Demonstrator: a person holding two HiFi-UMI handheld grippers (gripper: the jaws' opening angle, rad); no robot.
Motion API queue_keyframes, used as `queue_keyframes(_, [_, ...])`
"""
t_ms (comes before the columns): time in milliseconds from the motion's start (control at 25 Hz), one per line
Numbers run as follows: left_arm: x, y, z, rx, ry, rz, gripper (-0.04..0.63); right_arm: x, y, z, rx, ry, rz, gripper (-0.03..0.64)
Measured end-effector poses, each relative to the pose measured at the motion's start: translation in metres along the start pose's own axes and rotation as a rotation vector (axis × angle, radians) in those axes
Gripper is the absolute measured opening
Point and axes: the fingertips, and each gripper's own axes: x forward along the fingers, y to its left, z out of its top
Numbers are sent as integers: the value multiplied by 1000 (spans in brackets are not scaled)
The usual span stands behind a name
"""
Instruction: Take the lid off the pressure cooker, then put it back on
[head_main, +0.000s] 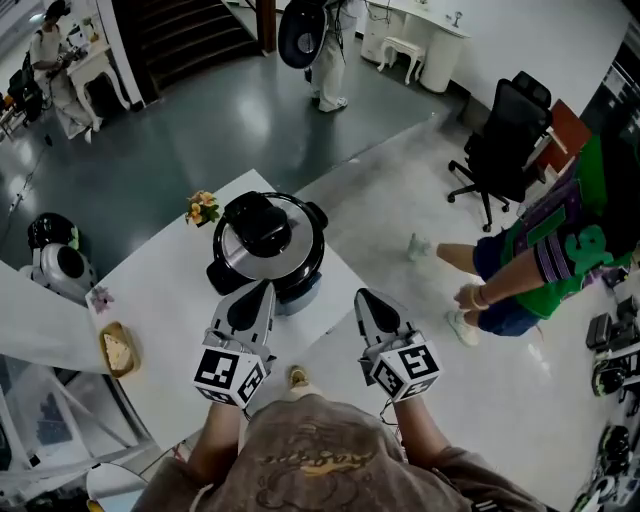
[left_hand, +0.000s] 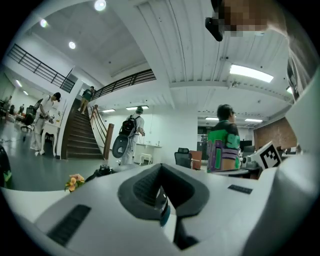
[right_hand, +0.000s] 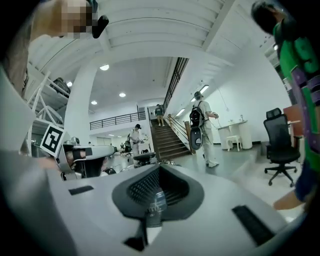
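The pressure cooker stands on the white table with its steel lid and black knob on top. My left gripper is shut and empty, just short of the cooker's near side. My right gripper is also shut and empty, to the cooker's right and past the table's edge. In the left gripper view the shut left gripper fills the lower frame, and the cooker's knob peeks over it. In the right gripper view the right gripper is shut, with the cooker's top beyond it.
A small bunch of flowers sits at the table's far corner and a little basket at its left edge. A person in green stands close on the right by an office chair. Another person walks farther off.
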Motion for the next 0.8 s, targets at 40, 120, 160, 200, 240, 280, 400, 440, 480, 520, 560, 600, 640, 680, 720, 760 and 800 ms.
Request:
queue_keyframes(40, [4, 5, 1, -9, -2, -2, 2, 7, -1, 1, 3, 0, -1, -3])
queue_keyframes(120, [12, 15, 3, -11, -6, -3, 2, 19, -1, 1, 6, 1, 4, -3])
queue_keyframes(160, [16, 19, 4, -9, -7, -3, 2, 26, 0, 2, 5, 3, 10, -3])
queue_keyframes(200, [18, 23, 6, -7, -9, -1, 2, 31, 0, 3, 2, 5, 16, -3])
queue_keyframes(240, [21, 26, 7, -5, -11, 2, 2, 36, 0, 5, -1, 6, 22, -3])
queue_keyframes(280, [23, 29, 9, -5, -13, 6, 2, 41, -1, 7, -4, 7, 27, -3])
queue_keyframes(400, [30, 35, 14, -16, -22, 14, 2, 54, -5, 14, -9, 6, 40, -3])
queue_keyframes(440, [32, 37, 15, -21, -26, 18, 2, 58, -7, 16, -9, 6, 46, -3])
queue_keyframes(480, [34, 39, 17, -22, -30, 24, 0, 63, -8, 19, -10, 6, 53, -3])
queue_keyframes(520, [37, 40, 19, -20, -31, 32, 2, 67, -9, 21, -12, 5, 62, -3])
queue_keyframes(560, [39, 41, 20, -16, -31, 40, 2, 71, -10, 24, -14, 5, 73, -3])
queue_keyframes(600, [40, 42, 21, -12, -31, 50, 2, 75, -11, 26, -17, 5, 86, -3])
queue_keyframes(640, [42, 43, 21, -7, -33, 59, 2, 79, -11, 27, -19, 5, 100, -3])
queue_keyframes(680, [43, 44, 23, -3, -39, 67, 2, 83, -12, 29, -21, 5, 114, -3])
queue_keyframes(720, [44, 45, 24, -1, -47, 74, 2, 87, -13, 30, -24, 5, 129, -3])
queue_keyframes(760, [45, 46, 26, 0, -54, 79, 2, 91, -15, 31, -27, 4, 142, -3])
queue_keyframes(800, [47, 48, 27, 1, -58, 86, 2, 96, -16, 32, -30, 5, 156, -3])
